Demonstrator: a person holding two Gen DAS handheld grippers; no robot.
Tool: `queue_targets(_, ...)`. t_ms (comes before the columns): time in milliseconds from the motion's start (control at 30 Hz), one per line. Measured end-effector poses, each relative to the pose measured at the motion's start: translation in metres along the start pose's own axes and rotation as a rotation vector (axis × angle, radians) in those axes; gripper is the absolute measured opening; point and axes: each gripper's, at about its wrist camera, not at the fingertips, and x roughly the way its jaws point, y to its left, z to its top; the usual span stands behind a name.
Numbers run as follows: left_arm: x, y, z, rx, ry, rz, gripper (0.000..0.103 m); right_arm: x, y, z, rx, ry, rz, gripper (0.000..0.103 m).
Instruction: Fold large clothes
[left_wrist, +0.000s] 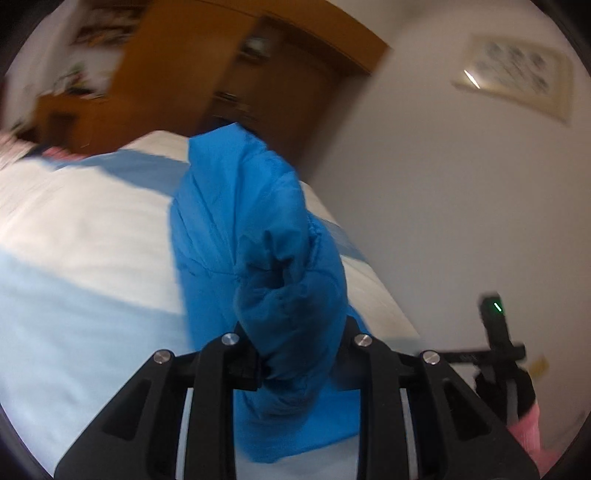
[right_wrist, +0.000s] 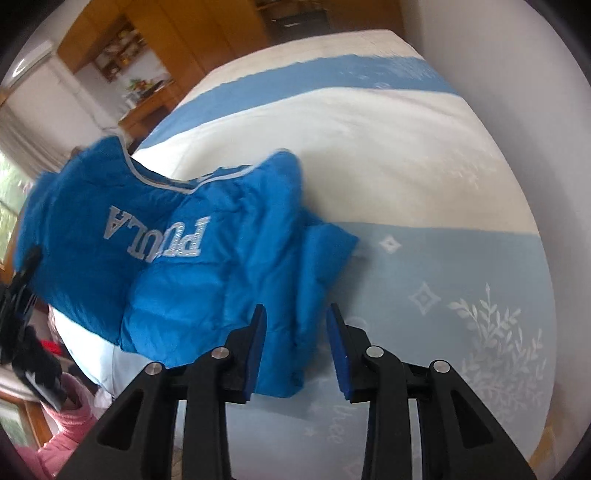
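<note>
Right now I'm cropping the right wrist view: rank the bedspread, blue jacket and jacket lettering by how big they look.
1. bedspread
2. blue jacket
3. jacket lettering

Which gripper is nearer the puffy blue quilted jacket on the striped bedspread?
Left. The left gripper is clamped on a bunched fold of the jacket; the right gripper hangs open just above its edge, pads clear.

My work surface is a bed (right_wrist: 369, 140) with a cover in white and blue bands; the near pale-blue band carries white leaf and diamond motifs. A blue jacket (right_wrist: 207, 266) lies partly on the cover, its lettered panel overhanging the bed's left edge.
</note>
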Motion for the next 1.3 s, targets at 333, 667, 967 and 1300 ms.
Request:
queue_targets(333,0.127,-0.066,-0.046,0.105,0.328,-0.075,0.024,0.01,-0.014,-0.007,0.016,0.055,0.007,0.034)
queue_targets(667,0.169,-0.064,-0.074,0.103,0.425,-0.064,0.025,0.013,-0.007,-0.009,-0.017,0.07,0.005,0.034)
queue_targets(967,0.118,-0.092,-0.077,0.154,0.37,-0.051,0.033,-0.005,0.009,-0.005,-0.056,0.032,0.027,0.037)
queue_targets(1300,0.038,-0.057,-0.035,-0.037,0.278,-0.249,0.043,-0.018,0.034,0.017,-0.07,-0.01,0.124,0.064)
